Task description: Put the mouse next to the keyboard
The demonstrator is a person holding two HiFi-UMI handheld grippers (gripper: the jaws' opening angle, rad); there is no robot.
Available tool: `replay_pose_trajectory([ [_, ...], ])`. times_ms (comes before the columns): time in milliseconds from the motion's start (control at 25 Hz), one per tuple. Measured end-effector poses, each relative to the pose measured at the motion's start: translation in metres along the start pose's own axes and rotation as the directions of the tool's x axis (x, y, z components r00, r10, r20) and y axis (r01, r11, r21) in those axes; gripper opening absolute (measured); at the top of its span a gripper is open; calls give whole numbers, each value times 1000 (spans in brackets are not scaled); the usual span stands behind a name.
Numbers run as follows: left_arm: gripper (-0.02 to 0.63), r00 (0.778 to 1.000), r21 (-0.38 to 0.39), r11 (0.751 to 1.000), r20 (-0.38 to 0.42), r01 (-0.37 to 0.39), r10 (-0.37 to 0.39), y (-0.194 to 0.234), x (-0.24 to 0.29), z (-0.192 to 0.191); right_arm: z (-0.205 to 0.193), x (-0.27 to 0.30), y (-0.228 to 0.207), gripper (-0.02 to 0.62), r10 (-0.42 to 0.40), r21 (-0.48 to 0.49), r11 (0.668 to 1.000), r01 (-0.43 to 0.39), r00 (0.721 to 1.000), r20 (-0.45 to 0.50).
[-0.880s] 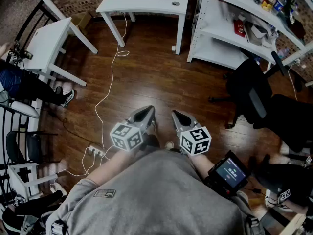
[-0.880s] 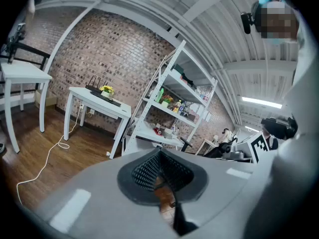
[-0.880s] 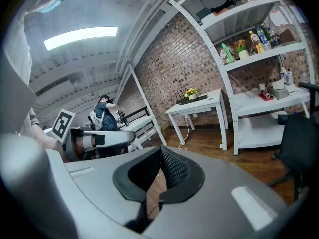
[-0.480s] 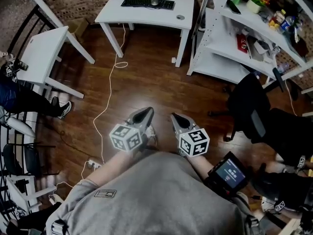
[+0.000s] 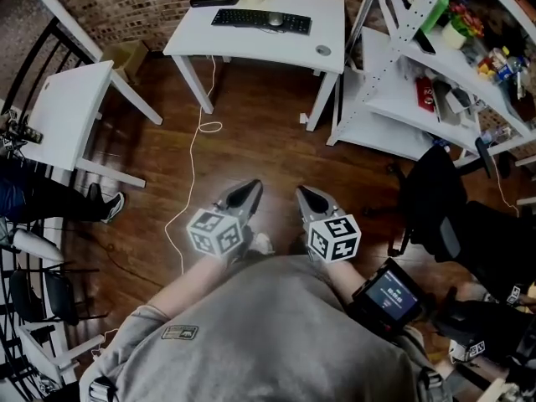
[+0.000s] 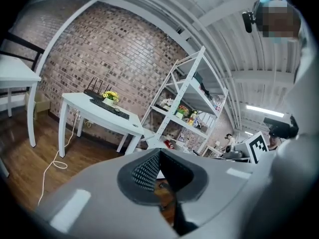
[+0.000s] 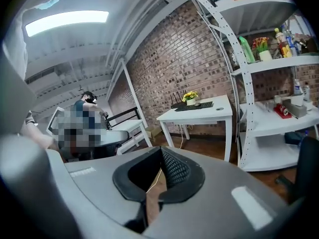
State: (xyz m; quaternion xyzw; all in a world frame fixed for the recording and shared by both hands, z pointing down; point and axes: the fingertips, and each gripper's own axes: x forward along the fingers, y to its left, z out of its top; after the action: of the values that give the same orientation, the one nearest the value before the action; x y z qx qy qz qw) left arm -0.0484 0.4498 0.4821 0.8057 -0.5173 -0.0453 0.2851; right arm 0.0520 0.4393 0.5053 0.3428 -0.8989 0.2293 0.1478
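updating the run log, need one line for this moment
left tongs: shut, empty | right tongs: shut, empty | mouse, keyboard: on desk, far from both tongs | mouse untouched

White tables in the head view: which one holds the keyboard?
The far table beside the shelf unit, carrying the keyboard and mouse; not the left table.

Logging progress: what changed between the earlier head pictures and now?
The desk with the keyboard and mouse has slid down into fuller view; the person probably stepped toward it or looked up. The left gripper and right gripper stay shut, empty, side by side.
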Motion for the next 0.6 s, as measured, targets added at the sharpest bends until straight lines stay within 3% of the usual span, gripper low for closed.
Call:
replay_pose_trajectory([
  [360, 0, 999, -8, 999, -11, -40, 40, 40, 83, 44, 53, 62, -74, 11, 3, 26, 1000, -3, 1000, -2],
  [600, 0, 996, 25, 996, 18, -88, 88, 61, 161, 91, 110, 109, -134, 11, 54, -12, 998, -54, 998, 19],
])
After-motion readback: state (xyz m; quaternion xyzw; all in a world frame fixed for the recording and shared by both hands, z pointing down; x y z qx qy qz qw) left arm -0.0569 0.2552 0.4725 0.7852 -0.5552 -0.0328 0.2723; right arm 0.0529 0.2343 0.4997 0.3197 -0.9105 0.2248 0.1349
